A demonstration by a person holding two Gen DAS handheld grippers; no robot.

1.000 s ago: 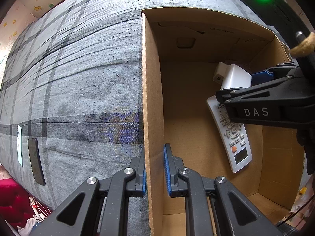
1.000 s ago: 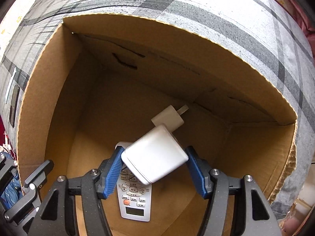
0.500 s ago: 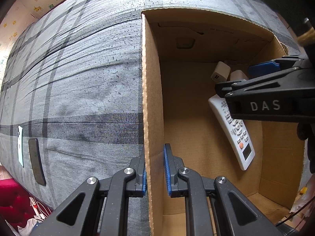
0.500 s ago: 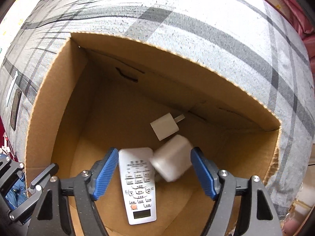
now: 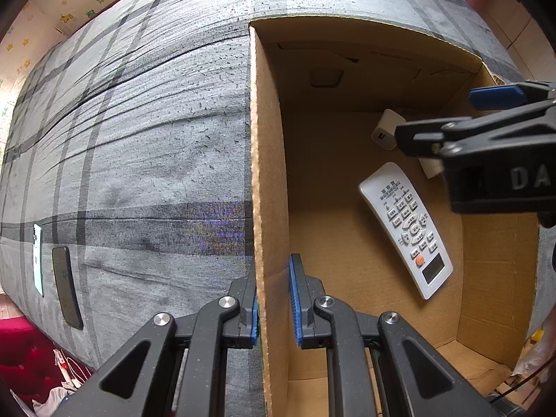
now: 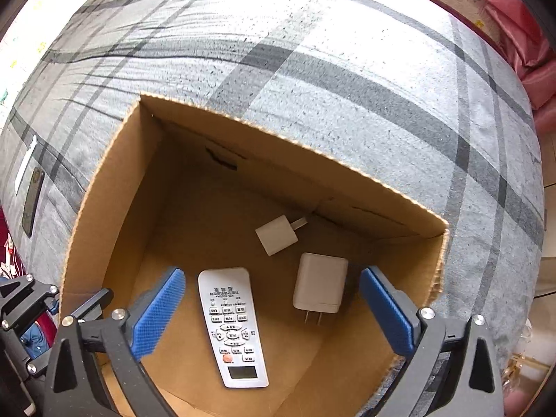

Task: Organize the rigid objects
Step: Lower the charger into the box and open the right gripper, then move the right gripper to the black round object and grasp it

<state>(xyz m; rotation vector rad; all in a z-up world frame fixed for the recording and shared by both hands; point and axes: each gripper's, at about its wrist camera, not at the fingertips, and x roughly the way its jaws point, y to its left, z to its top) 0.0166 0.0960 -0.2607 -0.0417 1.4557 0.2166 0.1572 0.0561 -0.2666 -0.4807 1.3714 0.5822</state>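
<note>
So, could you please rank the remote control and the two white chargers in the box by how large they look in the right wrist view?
1. Remote control, clearly the largest.
2. Larger white charger, lying with its prongs toward the camera.
3. Small white charger, the smallest.
All three lie on the floor of the cardboard box, so nearness hardly skews this.

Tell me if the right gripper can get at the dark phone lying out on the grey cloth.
Probably yes. The right gripper hangs open and empty above the cardboard box; the dark phone lies uncovered on the cloth beyond the box's far side, past the left gripper clamped on the wall.
</note>
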